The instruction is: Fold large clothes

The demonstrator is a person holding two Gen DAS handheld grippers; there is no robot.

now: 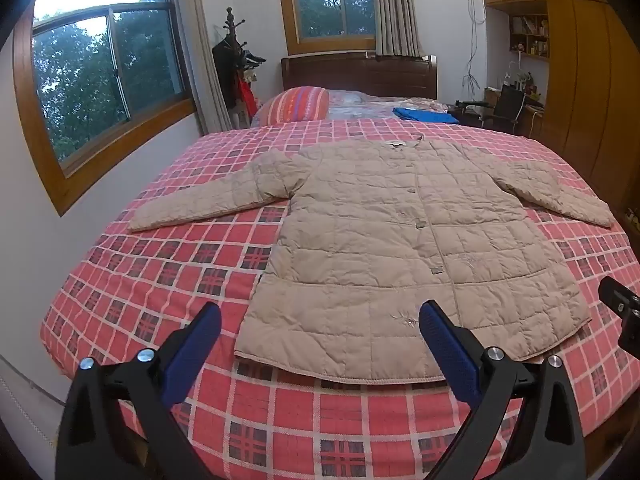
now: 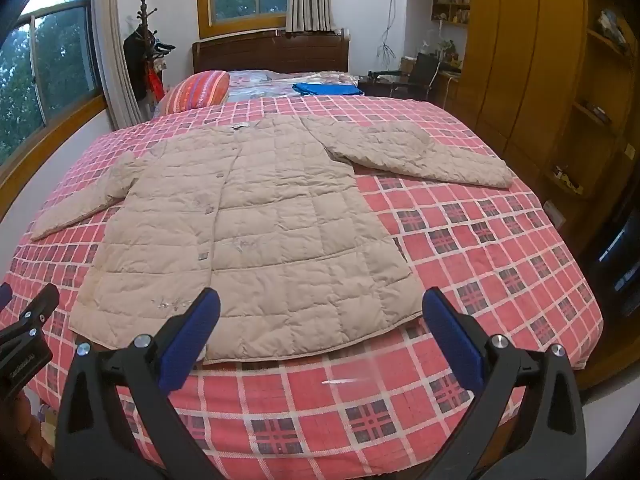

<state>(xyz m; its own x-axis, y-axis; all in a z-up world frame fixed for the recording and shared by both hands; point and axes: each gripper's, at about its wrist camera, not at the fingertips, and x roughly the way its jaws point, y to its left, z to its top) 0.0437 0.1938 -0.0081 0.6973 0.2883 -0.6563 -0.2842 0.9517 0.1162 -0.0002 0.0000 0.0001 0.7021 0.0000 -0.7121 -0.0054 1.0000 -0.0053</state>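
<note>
From the left wrist camera, the beige quilted coat (image 1: pixel 404 240) lies flat and face up on the red plaid bedspread (image 1: pixel 160 264), buttoned down the front, both sleeves spread out to the sides, its hem toward the foot of the bed. The left gripper (image 1: pixel 320 320) hangs above that hem with its 2 blue-padded fingers (image 1: pixel 192 356) spread wide, holding nothing. A striped pillow (image 1: pixel 296 105) and a folded blue cloth (image 1: pixel 425 115) sit near the headboard.

From the right wrist camera, the same coat (image 2: pixel 256 232) fills the middle of the bedspread (image 2: pixel 480 248). The right gripper (image 2: pixel 320 308) hovers over the hem's right corner, fingers (image 2: pixel 452 340) wide apart and empty. The left gripper (image 2: pixel 28 324) shows at the left edge.
</note>
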